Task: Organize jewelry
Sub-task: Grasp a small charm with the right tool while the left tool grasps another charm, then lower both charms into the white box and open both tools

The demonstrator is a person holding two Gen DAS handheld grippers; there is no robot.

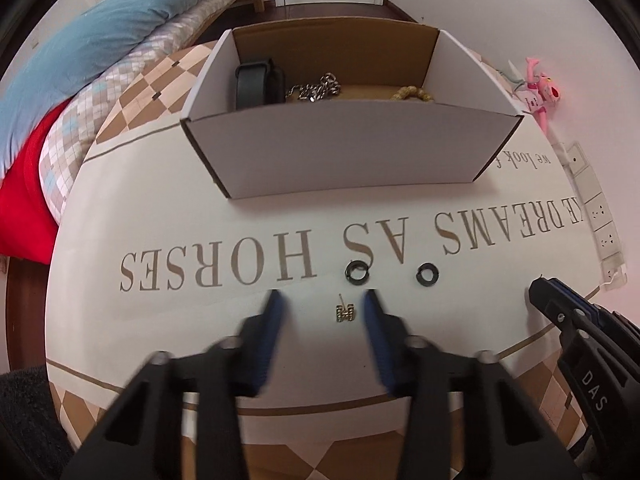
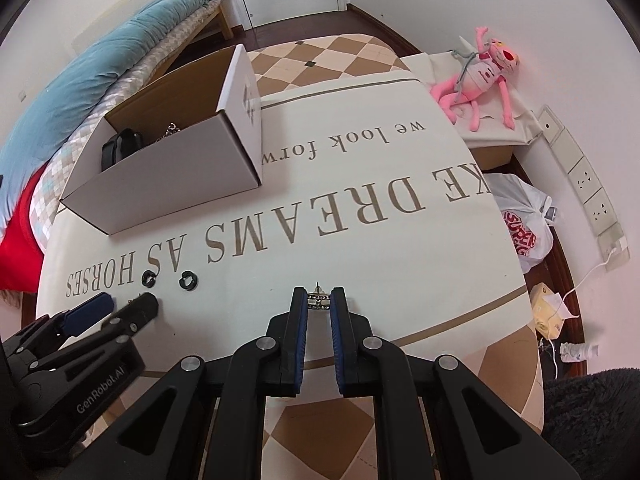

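Observation:
A small gold stud earring [image 1: 345, 313] lies on the tablecloth between the fingers of my open left gripper [image 1: 322, 300], not gripped. Two black hoop earrings [image 1: 354, 272] [image 1: 427, 274] lie just beyond it; they also show in the right wrist view [image 2: 148, 279] [image 2: 188, 280]. My right gripper [image 2: 319, 300] is shut on a second sparkly stud earring [image 2: 319, 301] at the fingertips, just above the cloth. The white cardboard box [image 1: 340, 156] stands behind, holding a dark watch [image 1: 256, 84], a silver chain [image 1: 316, 89] and a beaded bracelet [image 1: 412, 93].
The table carries a cream cloth with brown lettering [image 2: 360, 208]. A pink plush toy [image 2: 480, 76] lies at the far right. A bed with blue quilt [image 1: 100, 52] is at the left, a plastic bag [image 2: 524, 224] and wall sockets [image 2: 588, 184] at the right.

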